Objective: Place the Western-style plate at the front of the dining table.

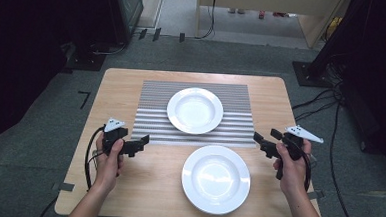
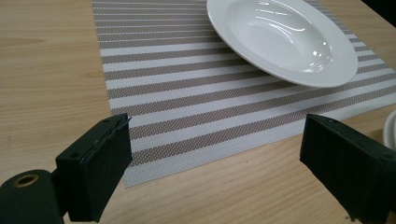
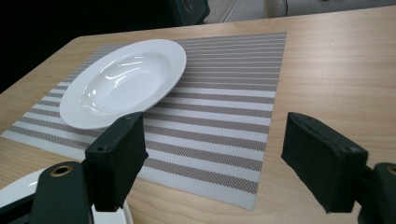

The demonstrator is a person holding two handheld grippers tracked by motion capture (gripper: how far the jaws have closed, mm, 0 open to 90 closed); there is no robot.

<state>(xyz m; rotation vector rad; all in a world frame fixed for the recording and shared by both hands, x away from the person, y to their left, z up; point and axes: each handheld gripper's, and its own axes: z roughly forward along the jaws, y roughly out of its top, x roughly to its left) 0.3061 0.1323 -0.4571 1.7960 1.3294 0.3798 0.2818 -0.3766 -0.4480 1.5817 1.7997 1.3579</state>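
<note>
A white deep plate (image 1: 195,110) (image 2: 285,37) (image 3: 123,81) rests on a striped grey-and-white placemat (image 1: 155,116) (image 2: 187,102) (image 3: 224,121) in the middle of the wooden table. A second white plate (image 1: 216,178) (image 3: 9,196) lies on bare wood nearer the person. My left gripper (image 1: 143,142) (image 2: 215,163) hovers at the mat's near left corner, jaws wide apart, nothing between them. My right gripper (image 1: 259,140) (image 3: 215,158) hangs at the mat's near right corner, open and empty, pointing toward the plates.
The wooden table (image 1: 117,89) has rounded corners and grey carpet all round. Cables (image 1: 316,102) and dark equipment stands lie on the floor at the right and far left. Each gripper's cable (image 1: 89,158) trails by the person's wrist.
</note>
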